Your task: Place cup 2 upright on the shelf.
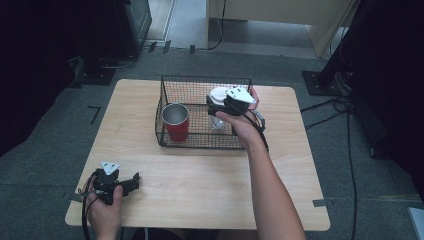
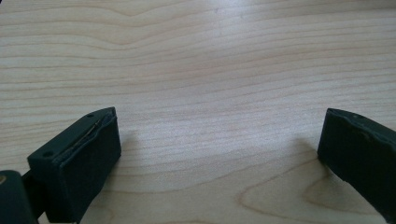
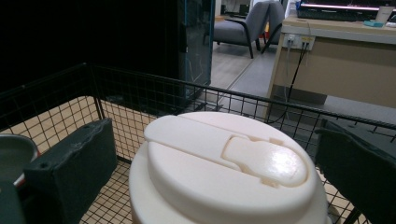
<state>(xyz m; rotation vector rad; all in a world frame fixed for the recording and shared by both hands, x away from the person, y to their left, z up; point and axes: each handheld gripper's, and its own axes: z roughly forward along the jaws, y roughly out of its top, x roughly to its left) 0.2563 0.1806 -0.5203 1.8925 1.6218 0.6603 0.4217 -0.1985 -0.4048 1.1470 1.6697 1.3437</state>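
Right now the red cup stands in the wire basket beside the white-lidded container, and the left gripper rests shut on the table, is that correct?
Not quite: the left gripper is open, its jaws wide apart over bare wood in the left gripper view. The red cup does stand in the wire basket beside the white-lidded container.

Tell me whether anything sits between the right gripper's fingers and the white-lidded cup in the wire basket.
Nothing visible does. The right gripper has its fingers spread either side of the white-lidded cup, inside the wire basket. The red cup stands off to one side.

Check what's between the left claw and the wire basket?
Nothing: in the high view only bare wood of the table lies between the left claw and the wire basket.
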